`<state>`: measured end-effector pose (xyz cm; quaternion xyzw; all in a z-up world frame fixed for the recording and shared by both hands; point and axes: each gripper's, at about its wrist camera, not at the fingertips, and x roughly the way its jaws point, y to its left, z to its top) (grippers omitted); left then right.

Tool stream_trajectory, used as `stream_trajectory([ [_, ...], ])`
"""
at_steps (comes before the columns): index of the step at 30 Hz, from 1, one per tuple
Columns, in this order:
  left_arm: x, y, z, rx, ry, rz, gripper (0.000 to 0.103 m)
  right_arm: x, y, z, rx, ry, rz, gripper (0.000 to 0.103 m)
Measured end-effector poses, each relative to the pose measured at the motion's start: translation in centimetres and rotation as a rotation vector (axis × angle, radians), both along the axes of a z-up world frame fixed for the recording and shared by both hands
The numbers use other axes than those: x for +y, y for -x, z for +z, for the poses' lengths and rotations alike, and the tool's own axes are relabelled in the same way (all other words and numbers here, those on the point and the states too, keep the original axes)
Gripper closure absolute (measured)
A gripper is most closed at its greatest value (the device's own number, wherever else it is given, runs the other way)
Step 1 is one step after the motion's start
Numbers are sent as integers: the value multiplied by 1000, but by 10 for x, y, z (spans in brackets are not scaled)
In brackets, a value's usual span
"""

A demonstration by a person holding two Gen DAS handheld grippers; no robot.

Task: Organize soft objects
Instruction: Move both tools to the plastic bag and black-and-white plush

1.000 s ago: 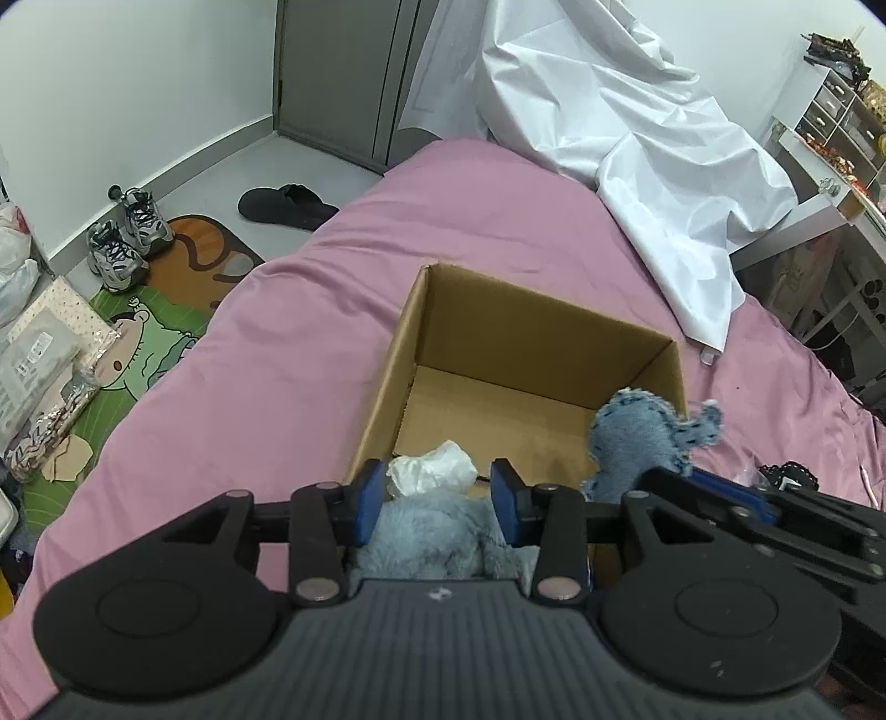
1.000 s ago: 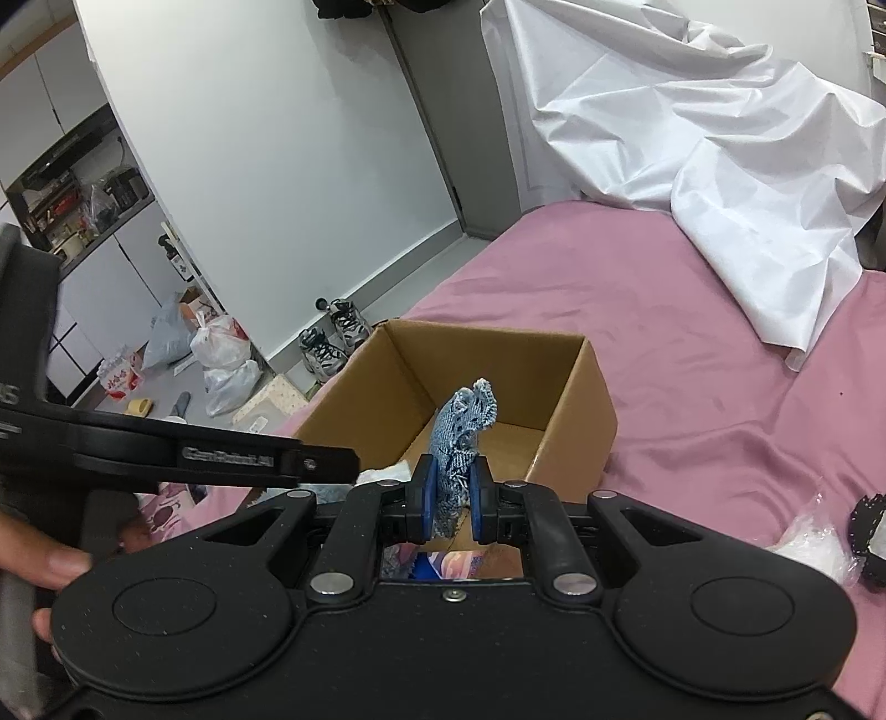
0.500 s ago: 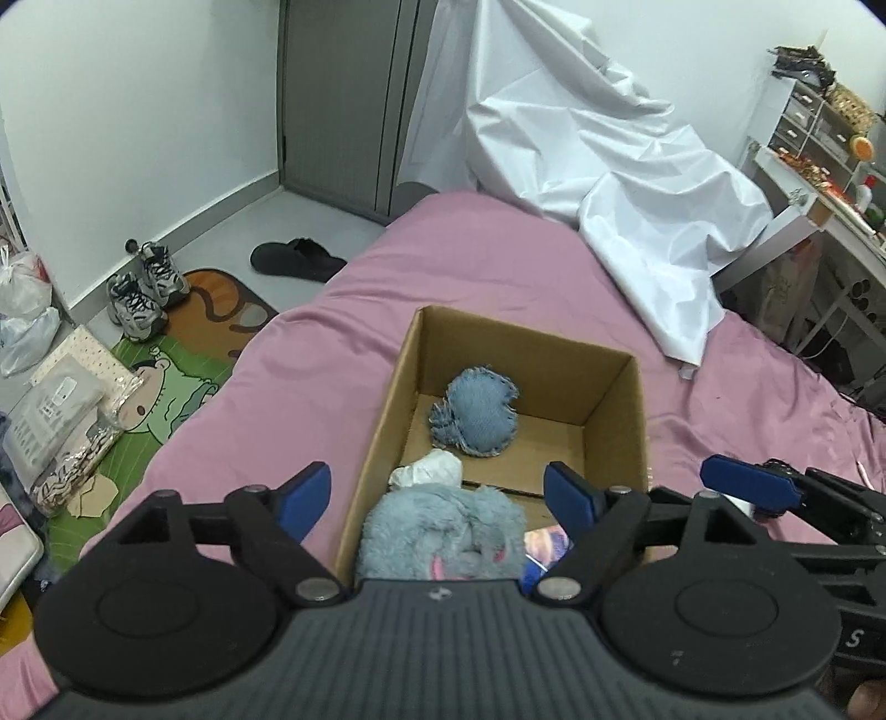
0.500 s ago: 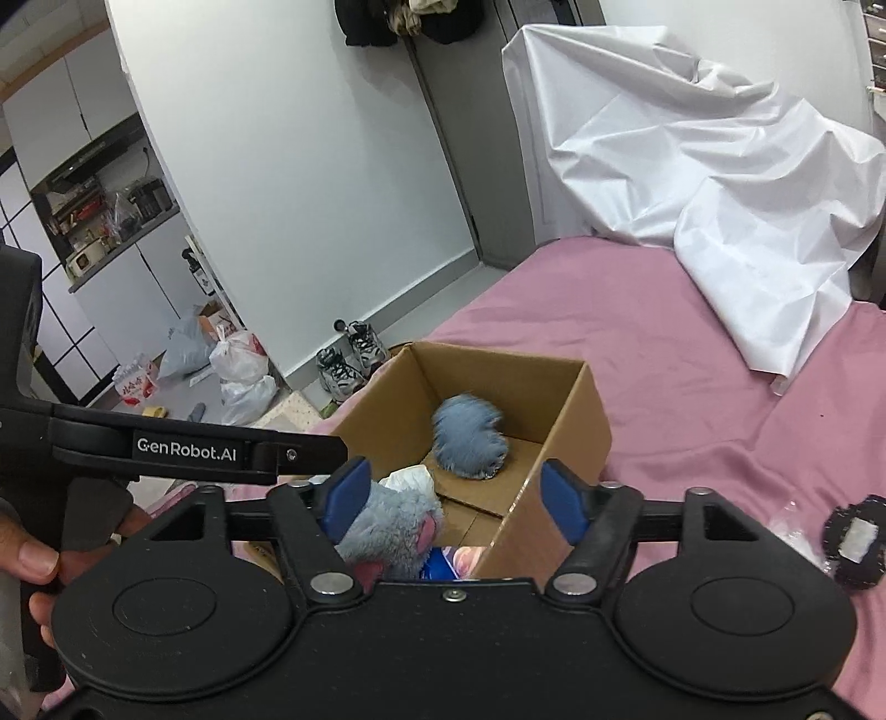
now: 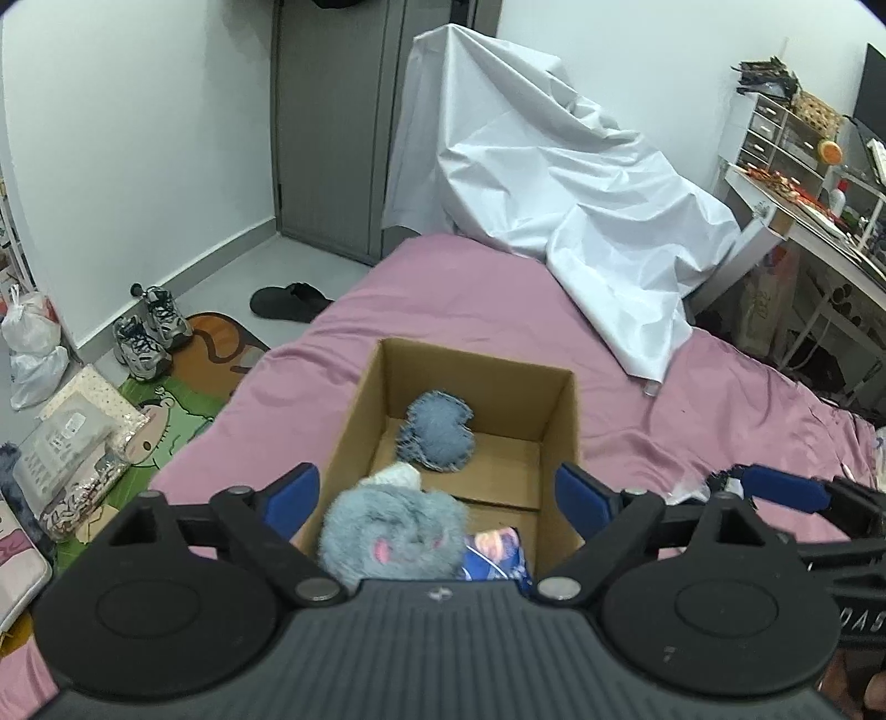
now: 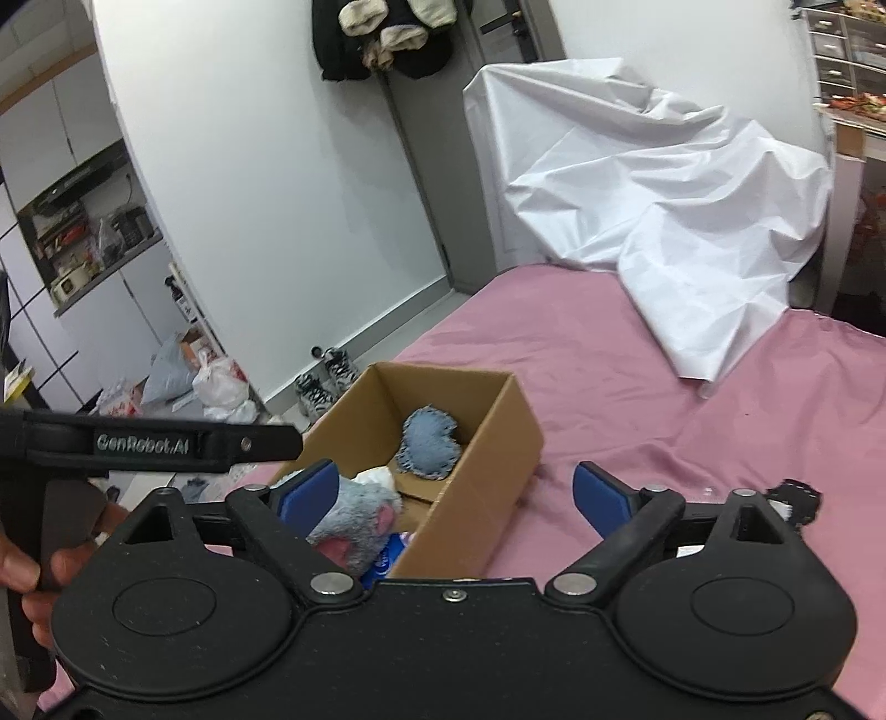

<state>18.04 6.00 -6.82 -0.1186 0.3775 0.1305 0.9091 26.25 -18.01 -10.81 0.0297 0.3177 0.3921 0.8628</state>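
Cardboard box [image 5: 556,412] with blue heart pillow [image 5: 438,437] and grey plush [image 5: 390,534] sits ahead-below both grippers, left gripper [image 5: 437,495] nearer; right gripper [image 6: 455,495] alike opening wide, empty.

A wide pink bedsheet [image 5: 476,310] covers the bed, and a crumpled white plastic sheet [image 5: 559,183] drapes down onto its far end. On the grey floor beside the bed lies a black slipper [image 5: 288,302], with a pair of grey sneakers [image 5: 149,332] standing against the white wall. Near them spreads a green cartoon floor mat [image 5: 166,410], and tied white plastic bags [image 5: 30,349] sit further along. Dark clothes [image 6: 382,33] hang on the grey door.
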Motion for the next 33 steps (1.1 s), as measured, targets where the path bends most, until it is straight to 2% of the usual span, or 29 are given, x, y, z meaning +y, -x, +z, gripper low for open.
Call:
stream_trajectory([
  [4,-9,2,-1,-5,33,8,8,-10,1,1,-3,17,-11,7],
  [8,-20,3,-2,-12,29,16,5,-19,3,2,-9,20,-16,0],
  [10,-24,4,-2,-16,22,31,4,-22,4,2,-16,20,-20,0],
  [18,-36,3,-8,3,79,64,4,-33,3,-7,-19,36,-25,0],
  [33,-79,-10,-14,8,52,-18,4,-73,-5,-28,20,32,-124,0],
])
